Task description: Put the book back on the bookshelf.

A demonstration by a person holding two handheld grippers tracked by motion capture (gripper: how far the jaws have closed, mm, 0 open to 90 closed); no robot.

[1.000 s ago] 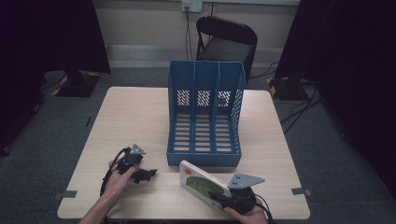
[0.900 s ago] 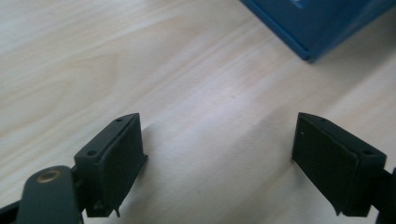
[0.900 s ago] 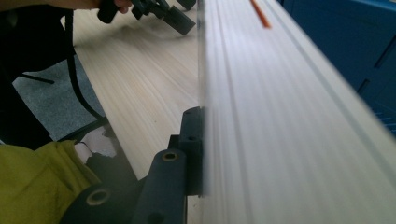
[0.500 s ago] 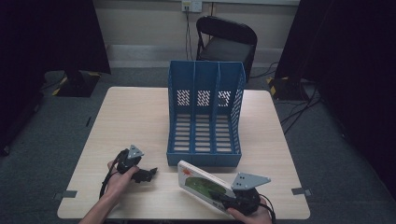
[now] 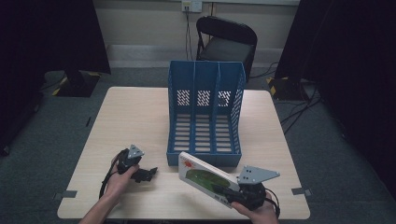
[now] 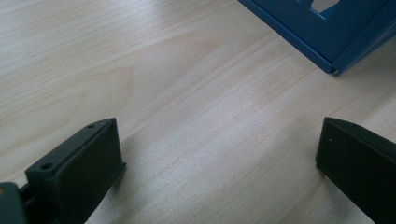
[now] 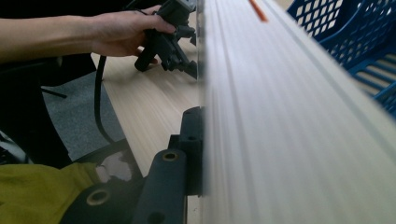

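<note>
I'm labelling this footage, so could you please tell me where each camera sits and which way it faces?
High view: above the person's side, looking forward and down on the wooden table, blue file rack and book; both forearms and hands show.
Left gripper view: rides the left gripper, looking down at the tabletop between open jaws, rack corner beyond.
Right gripper view: rides the right gripper, looking along the clamped book; the left hand shows.
All three share the blue file rack.

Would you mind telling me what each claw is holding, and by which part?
The right claw grips the book at its near lower end; the left claw is open, holding nothing.
</note>
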